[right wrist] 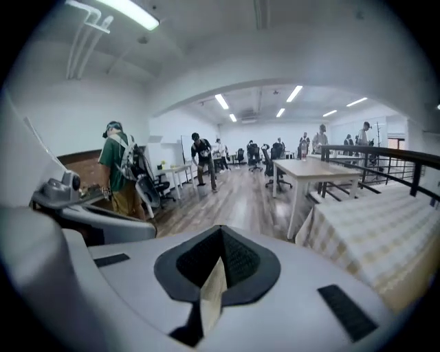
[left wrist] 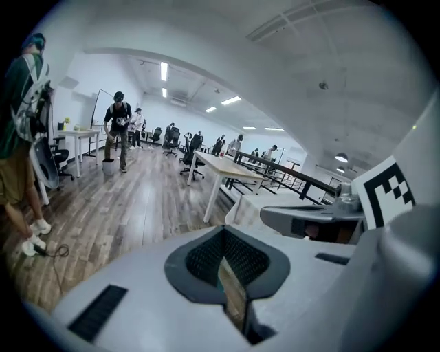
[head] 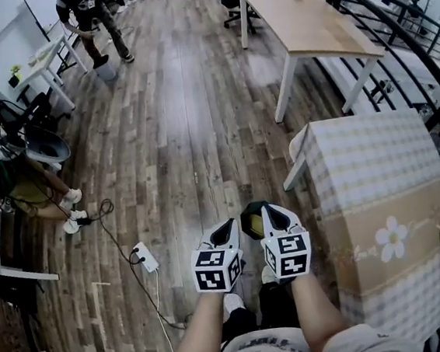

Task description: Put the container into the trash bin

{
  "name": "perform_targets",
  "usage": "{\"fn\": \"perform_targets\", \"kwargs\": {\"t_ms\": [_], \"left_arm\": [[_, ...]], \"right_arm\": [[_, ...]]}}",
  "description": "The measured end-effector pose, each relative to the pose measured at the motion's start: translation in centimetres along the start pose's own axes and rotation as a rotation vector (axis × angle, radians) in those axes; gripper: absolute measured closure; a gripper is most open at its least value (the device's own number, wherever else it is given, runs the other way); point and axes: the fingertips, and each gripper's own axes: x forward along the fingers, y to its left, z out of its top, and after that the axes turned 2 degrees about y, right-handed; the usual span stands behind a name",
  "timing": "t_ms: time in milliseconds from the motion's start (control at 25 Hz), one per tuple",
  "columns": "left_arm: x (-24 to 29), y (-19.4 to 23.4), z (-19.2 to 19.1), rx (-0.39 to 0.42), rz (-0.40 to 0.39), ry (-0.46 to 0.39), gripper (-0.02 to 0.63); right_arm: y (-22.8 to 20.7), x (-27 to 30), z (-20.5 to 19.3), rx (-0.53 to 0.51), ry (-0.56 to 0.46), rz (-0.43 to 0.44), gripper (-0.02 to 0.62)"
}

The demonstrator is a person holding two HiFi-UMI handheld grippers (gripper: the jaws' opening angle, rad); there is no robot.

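Both grippers are held up close in front of my body, side by side above the wooden floor. My left gripper (head: pixel 225 227) (left wrist: pixel 223 256) is shut, its pads meeting with nothing between them. My right gripper (head: pixel 272 211) (right wrist: pixel 220 260) is shut too, and empty. A dark, rounded thing (head: pixel 251 219) lies on the floor just beyond the two tips, partly hidden by the right gripper; I cannot tell what it is. No container shows in any view. Each gripper view looks level across the office rather than at the floor.
A table with a checked cloth (head: pixel 377 186) stands close on my right, with a black railing (head: pixel 413 41) behind it. A power strip (head: pixel 145 257) and its cable lie on the floor at left. A person (head: pixel 26 188) sits at far left. A wooden table (head: pixel 305 22) stands further ahead.
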Motion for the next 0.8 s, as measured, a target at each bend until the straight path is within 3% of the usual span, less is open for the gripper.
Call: {"fn": "perform_targets", "kwargs": {"t_ms": [120,280,520,800], "left_arm": [[-3.3,-2.0,4.9,0.039,0.005,-0.076,0.601],[-8.3,-4.9,9.6,0.098,-0.001,-0.152,0.601],[-13.0,-8.0,14.1,0.178,0.007,-0.243,0.601],[-14.7,-9.7,16.7,0.158,0.001,-0.325,0.601]], "right_arm": [[0.8,-4.1,6.0,0.038,-0.120,0.015,0.594],[2.2,-9.9,11.0,0.063,-0.218,0.020,0.594],[3.1,-14.9,16.5,0.037,-0.337,0.062,0.594],[3.4,-17.2,19.8,-0.027,-0.399,0.095,0.594]]}}
